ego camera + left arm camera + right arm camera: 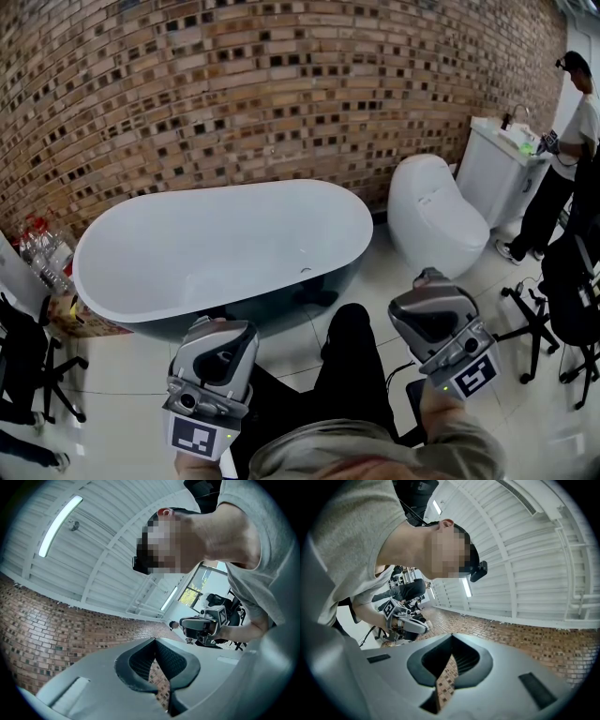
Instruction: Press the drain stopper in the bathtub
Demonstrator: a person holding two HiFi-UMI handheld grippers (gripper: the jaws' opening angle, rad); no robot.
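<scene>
A white oval bathtub (112,300) with a dark outer shell stands against the brick wall in the head view. A small fitting (305,270) shows on its right inner wall; I cannot make out the drain stopper. I hold both grippers low near my body, short of the tub and pointed up toward my head. The left gripper (217,361) (154,641) has its jaw tips touching, with nothing between them. The right gripper (433,323) (451,637) is likewise shut and empty. Each gripper view shows ceiling, brick wall and the other gripper.
A white toilet (433,216) stands right of the tub, with a white vanity (497,159) behind it and a person (562,141) at it. Black chairs sit at the left (28,366) and right (562,291). A pack of bottles (42,248) lies by the tub's left end.
</scene>
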